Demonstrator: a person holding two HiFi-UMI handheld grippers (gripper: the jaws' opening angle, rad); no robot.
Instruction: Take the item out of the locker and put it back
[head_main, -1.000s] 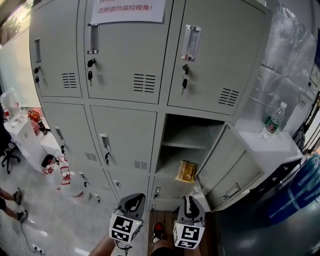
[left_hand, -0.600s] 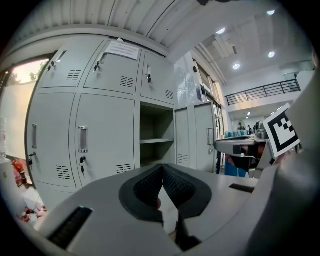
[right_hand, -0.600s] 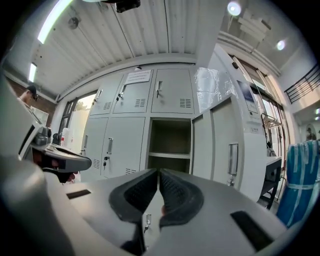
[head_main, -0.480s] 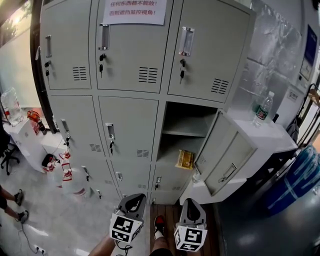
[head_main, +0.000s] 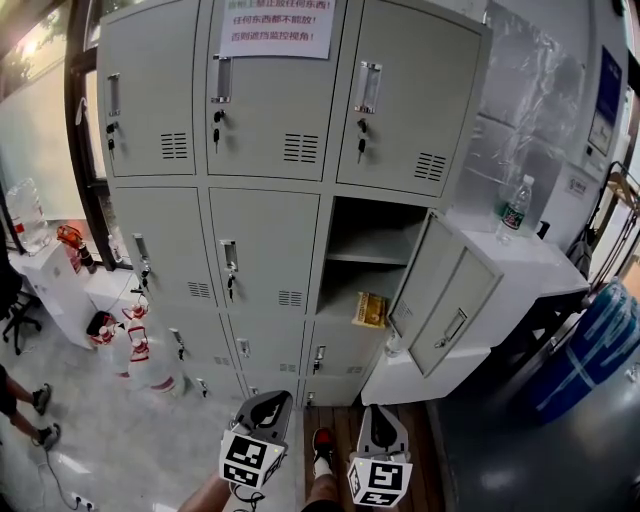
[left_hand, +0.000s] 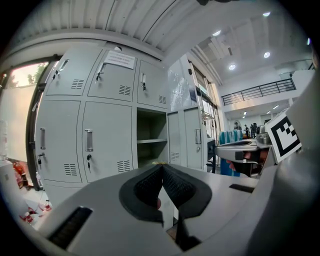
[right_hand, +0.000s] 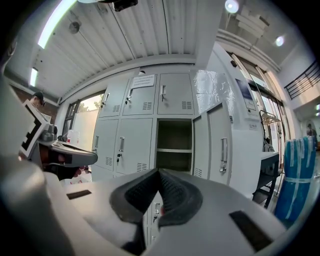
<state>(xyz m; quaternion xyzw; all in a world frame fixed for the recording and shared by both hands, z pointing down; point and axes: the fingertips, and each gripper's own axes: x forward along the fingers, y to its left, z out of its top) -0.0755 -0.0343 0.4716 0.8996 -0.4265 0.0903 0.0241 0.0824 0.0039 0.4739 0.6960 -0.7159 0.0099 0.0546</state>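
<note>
A yellow packet (head_main: 369, 309) lies on the lower shelf of the open locker (head_main: 372, 262) in the middle row of the grey locker bank. Its door (head_main: 445, 300) stands swung out to the right. Both grippers hang low in the head view, well short of the lockers and pointing at them. My left gripper (head_main: 262, 410) is shut with nothing between its pads. My right gripper (head_main: 381, 425) is shut and empty too. The open locker (left_hand: 151, 130) shows straight ahead in the left gripper view, and the same locker (right_hand: 174, 137) sits above the closed jaws in the right gripper view.
A white cabinet (head_main: 530, 265) stands right of the lockers with a water bottle (head_main: 514, 210) on top. A blue bin (head_main: 600, 345) is at the far right. Red and white items (head_main: 140, 350) lie on the floor at the left. A paper notice (head_main: 277, 27) hangs on an upper door.
The lockers have drawn farther away in the head view, with more of the bank and the room showing. Both grippers keep their place at the bottom of the view.
</note>
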